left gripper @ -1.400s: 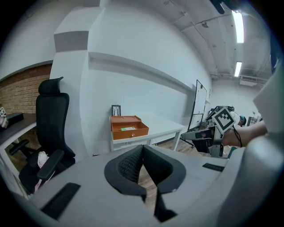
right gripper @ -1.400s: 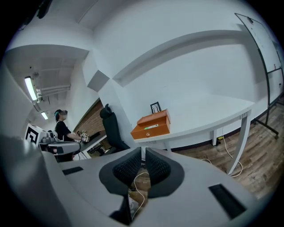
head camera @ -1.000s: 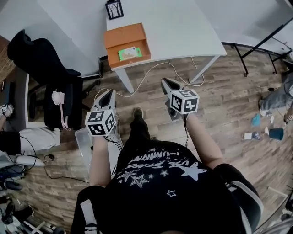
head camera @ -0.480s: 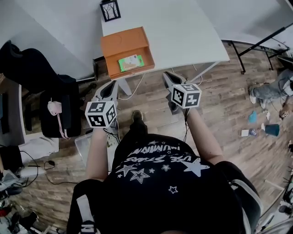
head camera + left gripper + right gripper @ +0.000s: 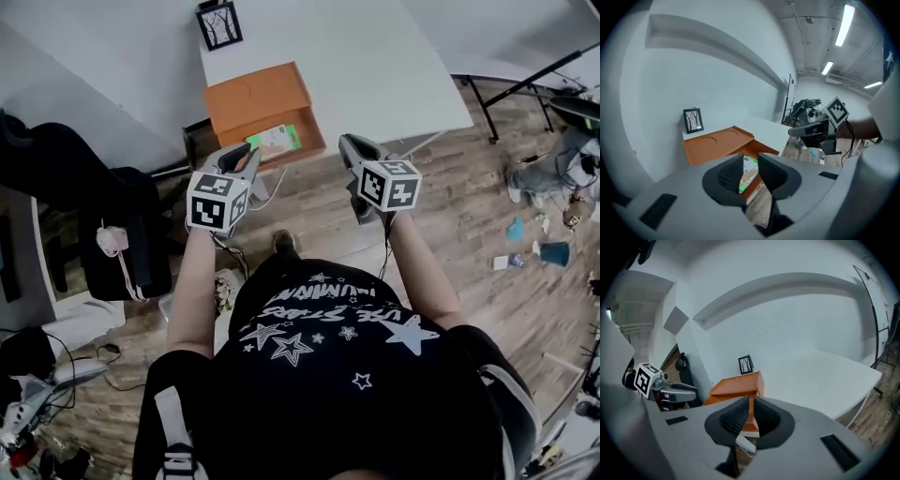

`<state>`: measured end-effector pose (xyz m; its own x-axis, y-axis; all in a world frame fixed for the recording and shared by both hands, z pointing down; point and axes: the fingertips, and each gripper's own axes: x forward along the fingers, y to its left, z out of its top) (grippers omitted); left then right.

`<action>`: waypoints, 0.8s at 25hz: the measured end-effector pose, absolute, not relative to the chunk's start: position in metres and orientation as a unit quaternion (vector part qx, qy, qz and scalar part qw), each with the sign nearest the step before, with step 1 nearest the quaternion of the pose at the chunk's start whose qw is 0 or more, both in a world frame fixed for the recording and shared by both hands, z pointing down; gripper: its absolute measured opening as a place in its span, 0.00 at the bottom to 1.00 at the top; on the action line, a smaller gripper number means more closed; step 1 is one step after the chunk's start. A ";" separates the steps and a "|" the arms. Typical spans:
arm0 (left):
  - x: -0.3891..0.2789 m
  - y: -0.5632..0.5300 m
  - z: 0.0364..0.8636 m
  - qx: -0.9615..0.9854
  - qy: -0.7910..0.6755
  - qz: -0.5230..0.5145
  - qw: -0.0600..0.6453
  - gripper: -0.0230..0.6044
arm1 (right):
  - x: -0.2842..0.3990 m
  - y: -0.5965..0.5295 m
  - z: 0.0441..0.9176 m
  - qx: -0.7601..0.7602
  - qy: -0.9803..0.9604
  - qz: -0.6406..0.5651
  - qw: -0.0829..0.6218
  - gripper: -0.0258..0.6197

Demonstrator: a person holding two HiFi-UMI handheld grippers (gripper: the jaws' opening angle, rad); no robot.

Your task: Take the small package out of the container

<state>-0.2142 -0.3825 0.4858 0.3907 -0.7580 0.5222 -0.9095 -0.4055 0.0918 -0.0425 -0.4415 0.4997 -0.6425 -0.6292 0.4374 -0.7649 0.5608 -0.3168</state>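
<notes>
Bench (image 5: 375, 56) plain white; container (image 5: 258, 94) at its near left edge orange all over; small package (image 5: 277, 141) in it green and white, with a tan print; picture frame (image 5: 218, 25) at the far left black, round a white sheet with black bare trees; left gripper (image 5: 246, 156) and right gripper (image 5: 349, 144) grey, jaws padded in ribbed black, the left's jaws opening with nothing held between them; cubes (image 5: 217, 200) white with black square markers; floor (image 5: 469, 234) brown wood planks; shirt (image 5: 328, 347) black with white stars and lettering; chair (image 5: 94, 187) on the left black.
</notes>
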 end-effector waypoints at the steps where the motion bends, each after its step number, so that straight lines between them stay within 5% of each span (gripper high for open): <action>1: -0.214 -0.389 0.492 0.818 -0.499 0.217 0.187 0.25 | -0.046 -0.447 0.501 0.402 -0.871 0.246 0.139 0.13; 20: -0.205 -0.439 0.578 0.816 -0.315 0.443 0.196 0.61 | -0.057 -0.493 0.520 0.445 -0.841 0.272 0.145 0.13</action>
